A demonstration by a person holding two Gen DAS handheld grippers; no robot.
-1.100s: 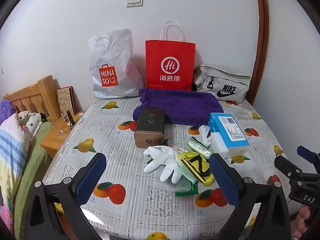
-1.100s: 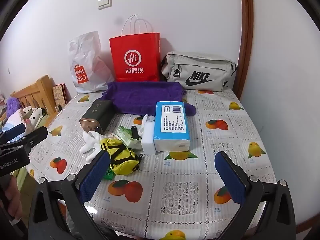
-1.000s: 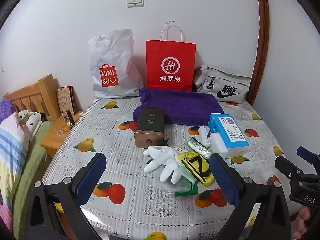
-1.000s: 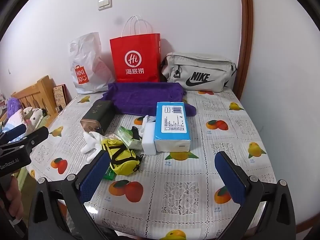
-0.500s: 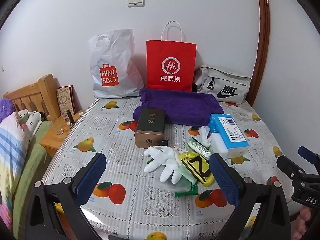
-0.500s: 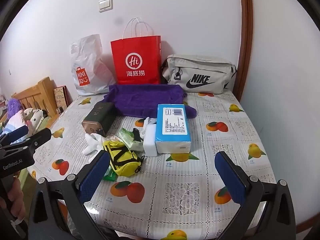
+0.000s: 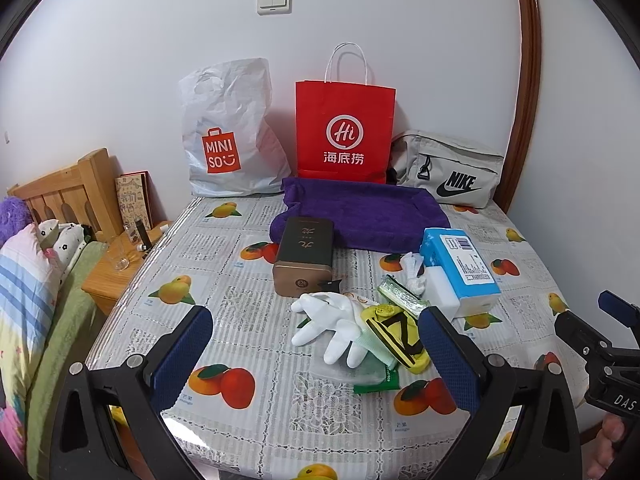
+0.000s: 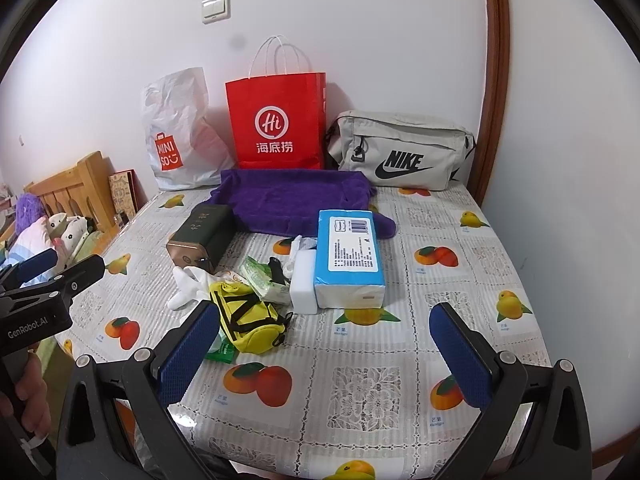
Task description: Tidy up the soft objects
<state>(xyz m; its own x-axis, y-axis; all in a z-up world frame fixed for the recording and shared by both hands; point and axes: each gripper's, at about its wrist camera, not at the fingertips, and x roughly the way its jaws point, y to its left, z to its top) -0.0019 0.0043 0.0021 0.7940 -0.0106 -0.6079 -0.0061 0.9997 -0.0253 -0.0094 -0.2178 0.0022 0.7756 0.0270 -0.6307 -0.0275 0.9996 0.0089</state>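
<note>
A pile lies mid-table: white gloves [image 7: 332, 326], a yellow pouch [image 7: 396, 338] [image 8: 248, 318], a green wipes pack [image 8: 260, 276], a white sponge block [image 8: 303, 286] and a blue tissue pack [image 7: 460, 266] [image 8: 349, 258]. A purple towel [image 7: 360, 212] [image 8: 288, 196] lies behind them. My left gripper [image 7: 316, 354] is open and empty, held above the table's front edge short of the gloves. My right gripper [image 8: 324, 350] is open and empty, in front of the tissue pack.
A dark tin box [image 7: 305, 254] stands left of the pile. A white Miniso bag [image 7: 228, 132], a red paper bag [image 7: 345, 128] and a grey Nike bag [image 7: 448, 170] line the wall. A bed and wooden nightstand [image 7: 108, 276] are at the left.
Both grippers have drifted slightly; the right view has shifted a little rightward. Nothing on the table has moved and both grippers stay open.
</note>
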